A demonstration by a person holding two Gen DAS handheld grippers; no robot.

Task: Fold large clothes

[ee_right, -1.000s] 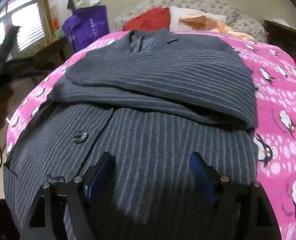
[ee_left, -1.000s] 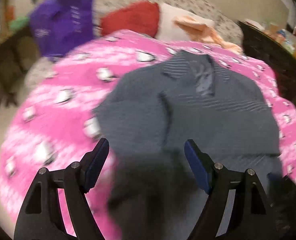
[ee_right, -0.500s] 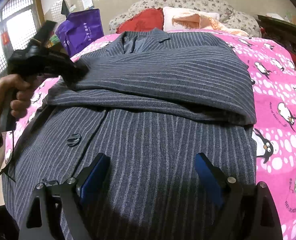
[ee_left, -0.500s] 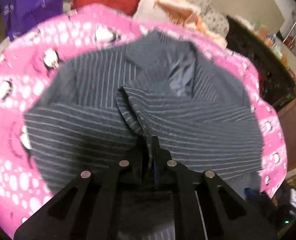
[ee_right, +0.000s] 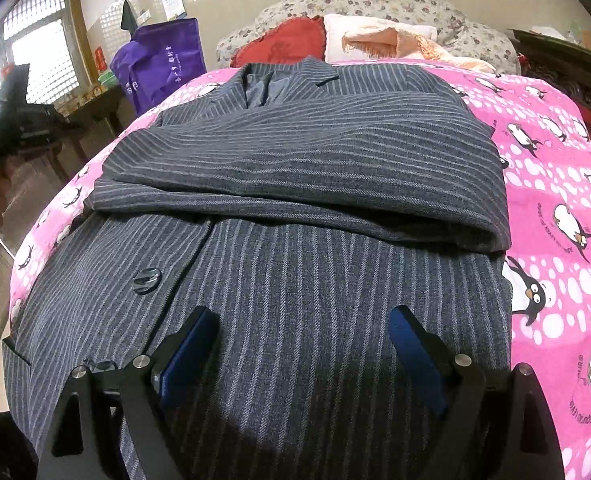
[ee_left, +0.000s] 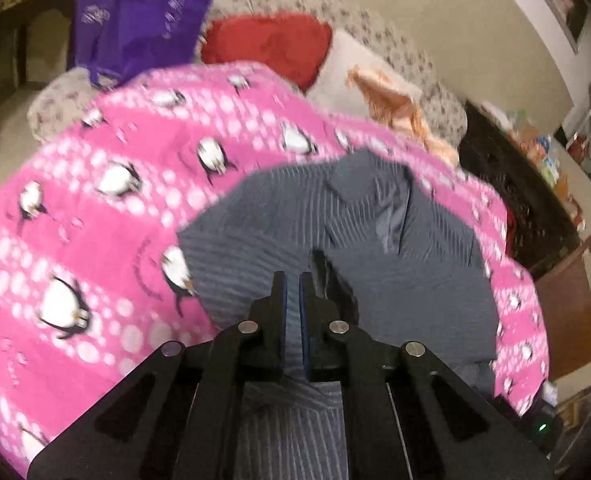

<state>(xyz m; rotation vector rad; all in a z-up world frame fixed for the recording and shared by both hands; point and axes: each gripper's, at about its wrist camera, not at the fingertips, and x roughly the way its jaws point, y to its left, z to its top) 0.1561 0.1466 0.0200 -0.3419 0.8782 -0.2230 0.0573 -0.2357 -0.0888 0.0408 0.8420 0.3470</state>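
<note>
Pinstriped jacket (ee_right: 295,168) lies on the bed's pink penguin blanket (ee_right: 555,184), upper part folded over. Our left tongs (ee_left: 293,304) are clamped shut on a fold of it; our right tongs (ee_right: 301,344) gape wide above the hem, holding nothing. Beyond sit a red cushion (ee_right: 283,46) and a purple bag (ee_right: 161,62), its white lettering unreadable.

Left gripper (ee_left: 294,280) closed, pinching grey striped jacket (ee_left: 395,280) fabric, pink penguin blanket (ee_left: 95,232) beneath

Jacket (ee_right: 295,208) lies on the blanket (ee_right: 555,184) — pillows (ee_right: 283,44) behind, bag (ee_right: 163,60) off left.
</note>
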